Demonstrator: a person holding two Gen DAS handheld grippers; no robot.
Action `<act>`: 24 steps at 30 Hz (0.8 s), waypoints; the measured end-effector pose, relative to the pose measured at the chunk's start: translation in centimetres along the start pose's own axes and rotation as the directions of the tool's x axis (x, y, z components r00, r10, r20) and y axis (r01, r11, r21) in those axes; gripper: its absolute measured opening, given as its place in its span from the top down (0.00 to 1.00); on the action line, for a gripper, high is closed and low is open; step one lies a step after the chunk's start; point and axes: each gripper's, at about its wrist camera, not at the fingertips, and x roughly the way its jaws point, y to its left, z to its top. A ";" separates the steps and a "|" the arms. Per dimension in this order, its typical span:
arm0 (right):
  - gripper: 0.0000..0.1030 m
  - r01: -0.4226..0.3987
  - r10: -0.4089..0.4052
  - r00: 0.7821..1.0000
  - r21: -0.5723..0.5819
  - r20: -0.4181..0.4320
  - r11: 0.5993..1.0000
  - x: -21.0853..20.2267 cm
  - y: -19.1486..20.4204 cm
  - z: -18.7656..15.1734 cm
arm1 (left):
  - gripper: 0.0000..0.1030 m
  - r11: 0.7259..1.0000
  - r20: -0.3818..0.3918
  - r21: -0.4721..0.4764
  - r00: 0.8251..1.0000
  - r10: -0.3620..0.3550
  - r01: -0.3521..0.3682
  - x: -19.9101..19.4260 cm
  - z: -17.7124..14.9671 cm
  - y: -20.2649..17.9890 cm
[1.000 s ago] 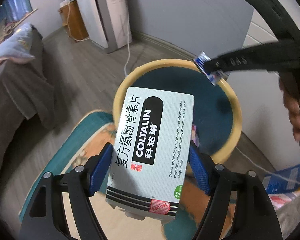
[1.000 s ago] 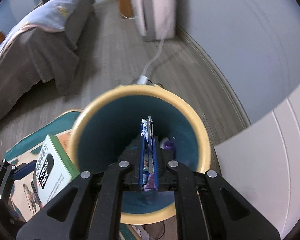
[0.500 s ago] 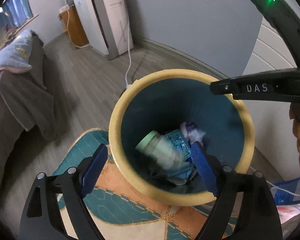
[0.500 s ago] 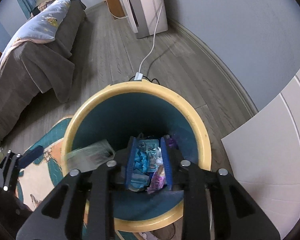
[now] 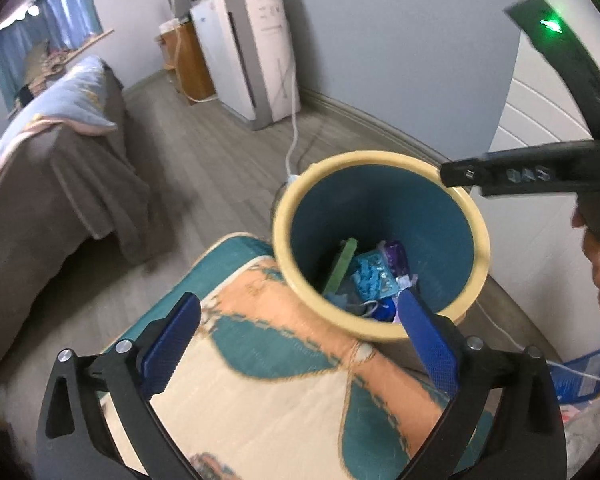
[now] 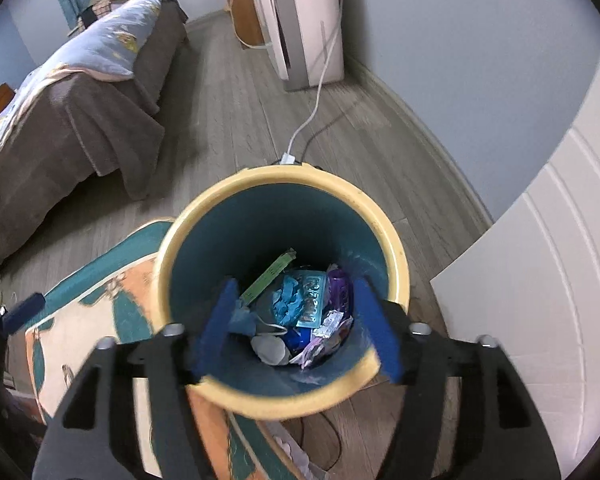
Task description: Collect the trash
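A teal bin with a cream rim [image 5: 342, 326] [image 6: 284, 410] stands on the floor at the rug's corner. Inside lie the medicine box on edge [image 5: 342, 266] [image 6: 268, 280], a light blue wrapper [image 5: 370, 276] [image 6: 300, 300], purple wrappers [image 6: 338, 292] and other scraps. My left gripper [image 5: 300, 320] hovers over the rug just left of the bin, jaws opening with nothing between them. My right gripper [image 6: 294, 324] hangs over the bin's mouth, jaws opening and empty; its finger [image 5: 524, 172] reaches across the bin's far rim in the left wrist view.
A patterned teal and orange rug [image 5: 268, 392] lies under the bin's near side. A grey-covered bed [image 6: 60, 120] stands to the left, a white appliance [image 6: 304, 20] with a cable [image 6: 312, 116] at the back wall, a white door [image 6: 540, 300] to the right.
The left gripper let go of the medicine box, which dropped into the bin. The right gripper opened and its small wrapper fell in. Both grippers rose and drew back.
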 end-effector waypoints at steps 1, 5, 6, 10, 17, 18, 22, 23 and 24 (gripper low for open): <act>0.23 0.002 -0.002 1.000 -0.003 0.008 1.000 -0.6 0.1 -0.2 | 0.05 1.000 0.006 -0.012 1.000 0.002 -0.002 -0.7 -0.2 0.1; 0.06 -0.001 0.002 0.999 -0.013 0.039 1.000 -3.4 0.5 -2.0 | 0.05 0.998 0.012 -0.066 1.000 -0.008 0.009 -2.8 -0.5 0.4; 0.06 0.008 -0.008 0.999 -0.020 0.044 1.000 -3.7 0.6 -2.4 | 0.05 0.997 0.014 -0.080 1.000 -0.015 0.016 -3.2 -0.5 0.4; 0.06 0.048 -0.046 0.997 -0.036 0.058 0.998 -5.3 0.3 -4.2 | 0.05 0.990 0.023 -0.141 1.000 0.000 0.003 -4.9 -0.8 0.5; 0.06 0.128 -0.127 0.986 -0.002 0.106 0.992 -7.4 -1.1 -5.9 | 0.05 0.989 0.052 -0.141 0.997 0.061 -0.053 -6.1 -1.1 0.1; 0.06 0.127 -0.128 0.985 0.009 0.115 0.992 -7.6 -1.2 -5.9 | 0.05 0.988 0.056 -0.143 0.997 0.058 -0.049 -6.1 -1.2 0.2; 0.06 0.082 -0.085 0.991 0.035 0.103 0.996 -7.2 -1.4 -6.0 | 0.05 0.992 0.056 -0.123 0.997 0.043 -0.036 -5.8 -1.3 0.4; 0.06 0.079 -0.082 0.992 0.033 0.099 0.996 -7.1 -1.3 -5.9 | 0.05 0.992 0.055 -0.120 0.997 0.049 -0.042 -5.7 -1.3 0.5; 0.06 0.081 -0.083 0.992 0.029 0.098 0.996 -7.0 -1.2 -6.0 | 0.05 0.992 0.056 -0.121 0.997 0.050 -0.043 -5.7 -1.4 0.6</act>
